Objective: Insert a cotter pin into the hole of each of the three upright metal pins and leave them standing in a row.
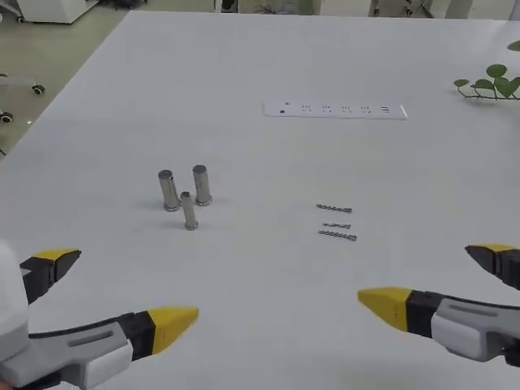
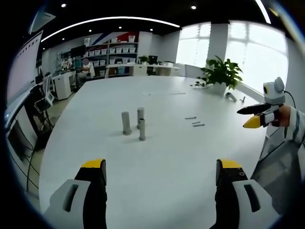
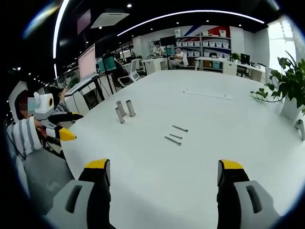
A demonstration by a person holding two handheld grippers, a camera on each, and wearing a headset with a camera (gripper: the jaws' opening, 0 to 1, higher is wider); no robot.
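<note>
A white table seen from above and in front. Left of centre, three metal pins stand upright with their long axes straight up from the surface. They form a tight triangle: two stand side by side at the back, and the third stands just in front, between them. They are close together, but whether they touch cannot be told.

To the right and well apart from them, three cotter pins lie flat on the table. They are parallel, one behind the other, with their long axes running roughly left to right across the head view. They are too small to tell which end is the looped head.

Nearer the viewer, the left gripper hovers above the table on the left with its yellow-tipped jaws spread wide and nothing between them. The right gripper hovers on the right, likewise spread wide and holding nothing. Both are well short of the pins.

At the far side of the table lies a white power strip, and a green plant sits at the right edge.
</note>
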